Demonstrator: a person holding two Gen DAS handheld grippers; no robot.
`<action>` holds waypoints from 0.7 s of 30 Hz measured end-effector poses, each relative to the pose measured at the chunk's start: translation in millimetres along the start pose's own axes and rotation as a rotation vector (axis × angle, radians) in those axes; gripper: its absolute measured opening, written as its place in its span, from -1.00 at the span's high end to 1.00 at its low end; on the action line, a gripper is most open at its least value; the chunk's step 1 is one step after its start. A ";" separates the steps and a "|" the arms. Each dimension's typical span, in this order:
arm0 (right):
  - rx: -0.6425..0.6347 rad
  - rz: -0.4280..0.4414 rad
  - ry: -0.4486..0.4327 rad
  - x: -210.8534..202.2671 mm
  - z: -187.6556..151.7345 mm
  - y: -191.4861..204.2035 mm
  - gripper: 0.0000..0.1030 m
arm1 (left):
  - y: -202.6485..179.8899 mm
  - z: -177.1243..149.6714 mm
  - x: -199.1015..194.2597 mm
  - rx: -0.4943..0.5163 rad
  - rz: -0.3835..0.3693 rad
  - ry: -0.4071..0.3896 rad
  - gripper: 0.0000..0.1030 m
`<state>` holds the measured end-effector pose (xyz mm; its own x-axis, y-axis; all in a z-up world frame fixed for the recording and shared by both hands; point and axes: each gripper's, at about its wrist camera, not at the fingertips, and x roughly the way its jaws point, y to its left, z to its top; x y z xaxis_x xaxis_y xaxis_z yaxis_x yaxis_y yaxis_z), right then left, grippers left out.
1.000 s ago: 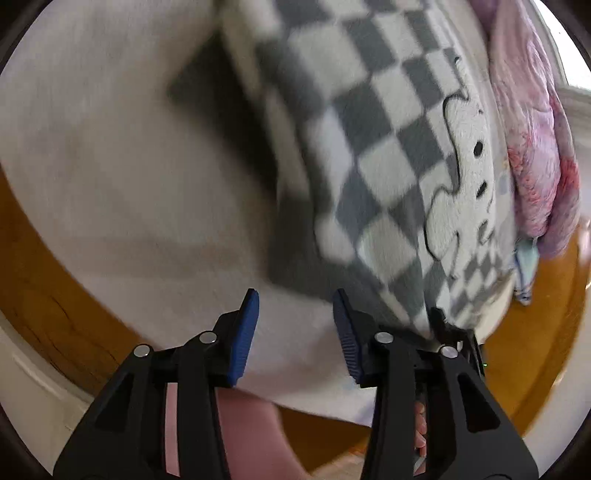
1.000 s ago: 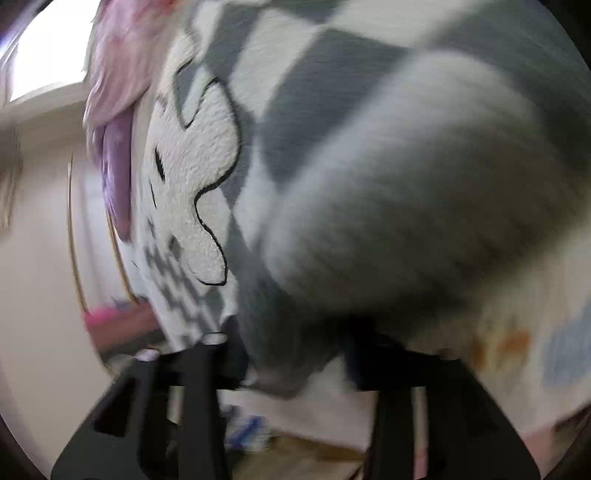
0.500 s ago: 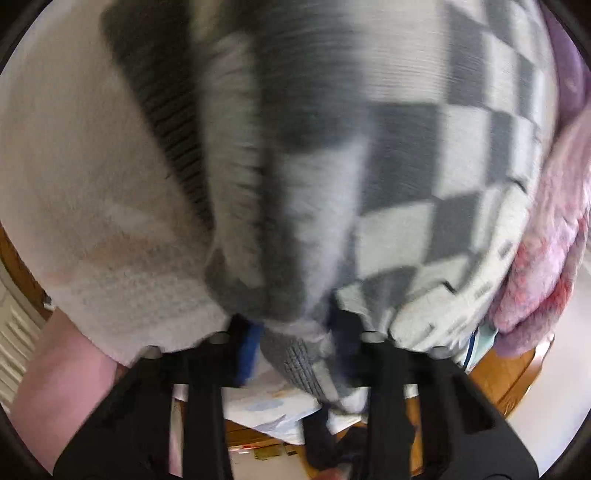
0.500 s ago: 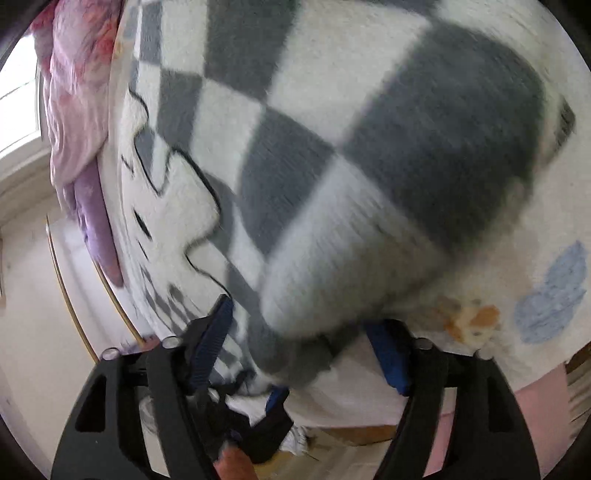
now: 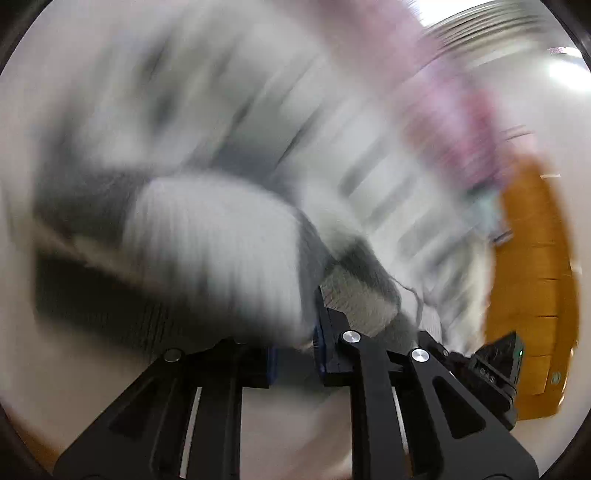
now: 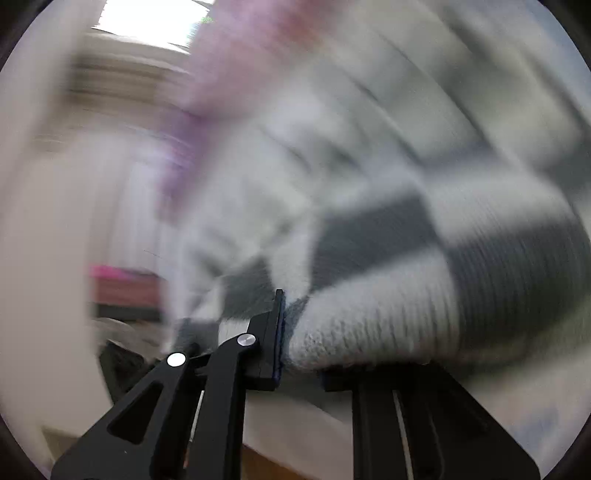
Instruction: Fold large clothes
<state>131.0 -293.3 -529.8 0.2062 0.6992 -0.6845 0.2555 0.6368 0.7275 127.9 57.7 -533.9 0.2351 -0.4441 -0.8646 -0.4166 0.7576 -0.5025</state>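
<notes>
A grey-and-white checked knit sweater (image 5: 207, 240) fills both blurred wrist views. In the left wrist view a bunched fold of it sits between the blue pads of my left gripper (image 5: 295, 332), whose jaws are closing and pinching the knit. In the right wrist view the sweater (image 6: 406, 314) bulges over my right gripper (image 6: 301, 343). Its jaws are closing too, with a rounded edge of knit squeezed between them. That gripper's right finger is mostly hidden under the cloth.
A pink and purple garment (image 5: 454, 122) lies beyond the sweater, also seen as the pink garment (image 6: 229, 66). An orange wooden surface (image 5: 532, 277) shows at the right. A black device (image 5: 495, 365) sits near it. A bright window (image 6: 147, 18) is above.
Both grippers went from open beside the sweater to pinching folds of it. The views have swung and blurred as the cloth lifts with them.
</notes>
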 end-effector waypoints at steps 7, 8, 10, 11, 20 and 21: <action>0.154 -0.113 0.111 -6.3 -21.3 -14.9 0.10 | -6.4 -14.5 2.0 -0.090 0.080 0.069 0.53; 0.149 -0.144 0.166 -10.2 -23.9 -8.7 0.00 | -19.5 -14.0 -6.0 -0.038 0.118 0.105 0.49; 0.114 -0.220 0.215 -25.2 -25.6 2.3 0.00 | -29.6 -17.9 -20.2 0.043 0.185 0.140 0.49; 0.087 -0.253 0.240 -33.0 -28.0 9.4 0.00 | -40.0 -17.9 -30.6 0.090 0.226 0.139 0.49; -0.185 -0.572 0.341 10.0 1.2 16.3 0.93 | -50.4 18.8 25.3 0.188 0.354 0.163 0.81; -0.178 -0.569 0.337 21.3 -2.1 6.2 0.94 | -45.1 18.1 28.1 0.179 0.325 0.137 0.80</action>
<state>135.0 -273.7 -539.7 -0.2271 0.2848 -0.9313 0.0717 0.9586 0.2756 169.2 19.7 -535.7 -0.0084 -0.2177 -0.9760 -0.2873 0.9354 -0.2062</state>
